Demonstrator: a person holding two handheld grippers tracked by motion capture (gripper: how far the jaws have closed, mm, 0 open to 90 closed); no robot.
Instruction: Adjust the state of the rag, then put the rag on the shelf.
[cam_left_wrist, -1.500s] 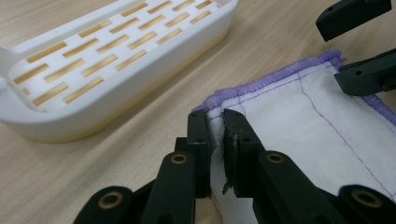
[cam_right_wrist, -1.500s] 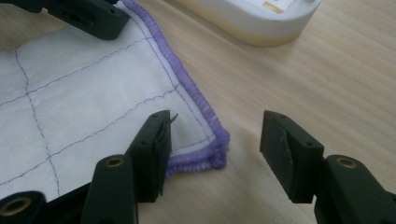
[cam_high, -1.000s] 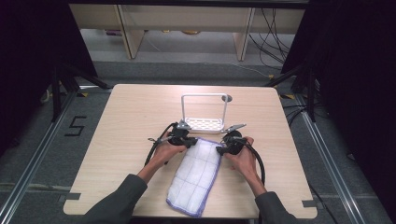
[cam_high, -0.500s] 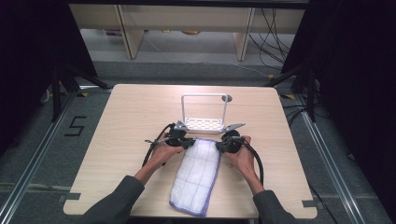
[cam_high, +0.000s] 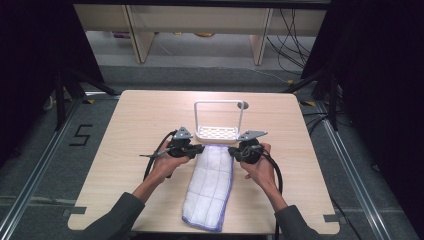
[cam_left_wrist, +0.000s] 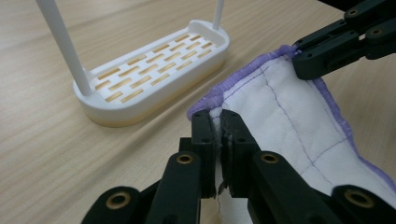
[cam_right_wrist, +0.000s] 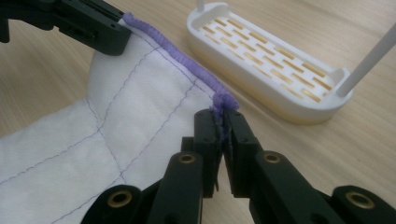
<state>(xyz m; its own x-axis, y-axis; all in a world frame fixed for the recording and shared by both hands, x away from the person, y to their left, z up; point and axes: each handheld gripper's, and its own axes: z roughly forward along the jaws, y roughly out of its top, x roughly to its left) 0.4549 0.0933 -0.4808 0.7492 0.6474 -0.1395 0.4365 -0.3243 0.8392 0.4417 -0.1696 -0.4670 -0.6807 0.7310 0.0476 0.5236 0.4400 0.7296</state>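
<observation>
Cloth (cam_high: 210, 190) corners pinched, both tongs (cam_left_wrist: 218, 122) (cam_right_wrist: 221, 120)

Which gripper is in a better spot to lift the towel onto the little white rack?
Neither wins. The left gripper and right gripper each pinch a far corner of the towel, equally near the rack; probably both lift.

One cloth (cam_high: 211, 185), one white rack (cam_high: 218, 131), two tongs, one table (cam_high: 125, 130).
</observation>
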